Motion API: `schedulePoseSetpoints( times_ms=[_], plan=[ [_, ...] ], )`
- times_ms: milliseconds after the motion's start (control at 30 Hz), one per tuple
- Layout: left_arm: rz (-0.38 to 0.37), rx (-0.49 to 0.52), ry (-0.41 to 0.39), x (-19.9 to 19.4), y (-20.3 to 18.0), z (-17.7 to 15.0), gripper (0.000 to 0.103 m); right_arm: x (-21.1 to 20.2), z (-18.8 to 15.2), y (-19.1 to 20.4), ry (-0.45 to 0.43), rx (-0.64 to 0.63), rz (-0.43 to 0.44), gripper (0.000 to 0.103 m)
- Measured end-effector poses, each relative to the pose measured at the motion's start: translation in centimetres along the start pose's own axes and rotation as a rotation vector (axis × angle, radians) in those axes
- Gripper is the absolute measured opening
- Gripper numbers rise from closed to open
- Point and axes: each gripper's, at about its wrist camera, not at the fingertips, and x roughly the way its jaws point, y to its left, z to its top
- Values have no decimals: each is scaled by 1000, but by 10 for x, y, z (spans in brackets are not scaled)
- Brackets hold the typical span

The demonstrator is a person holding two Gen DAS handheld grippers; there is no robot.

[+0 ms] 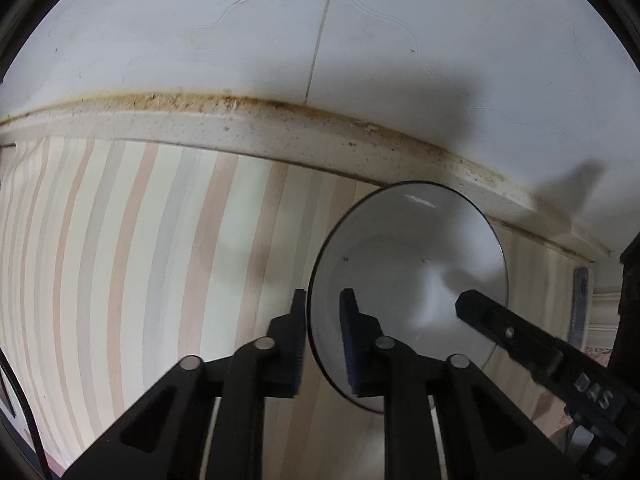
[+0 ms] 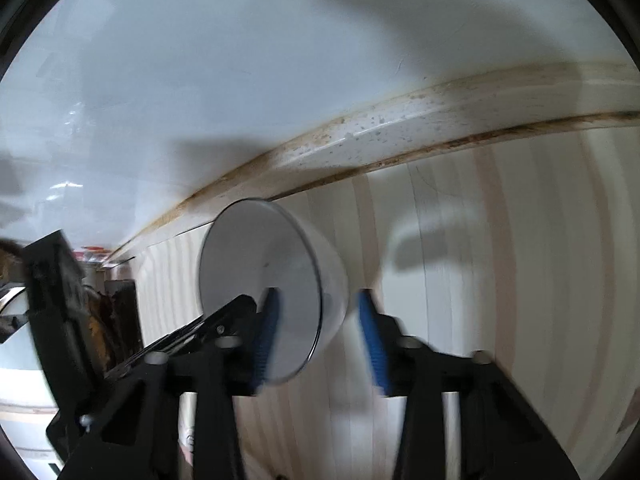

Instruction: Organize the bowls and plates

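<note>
Striped counter [image 1: 132, 240] below stained speckled ledge [image 1: 248, 128] and white tiled wall [image 1: 200, 32], with hard shadows.

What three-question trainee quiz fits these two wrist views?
1. True or false: the white bowl has food in it.
2. The countertop under the bowl is: A) pale striped, B) checked, C) plain black.
3. Where do the fingers of the left hand-held gripper and the right hand-held gripper sit relative to the bowl's rim?

Key: 1. False, it is empty. 2. A. 3. On each, one finger is inside the rim and one outside.
</note>
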Motion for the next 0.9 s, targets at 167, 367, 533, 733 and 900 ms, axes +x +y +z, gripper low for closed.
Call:
schedulePoseSetpoints(
  times_ms=[167,367,533,733,900],
  plan=[
    [27,34,-27,-6,-7,-10,10,2,1,7,-22,-45,-50,14],
    [27,86,-67,-37,-13,-30,10,-13,-19,12,-28,-59,-54,14],
    [0,122,-94,-79,-24,-59,10,-47,-48,13,-52,-71,-40,14],
    [-45,184,-105,-130,-30,-100,10,-101,-100,11,-103,-66,-34,14],
    [-82,231,-69,-142,-46,-140,10,-144,-156,1,-128,-74,-60,14]
  ],
)
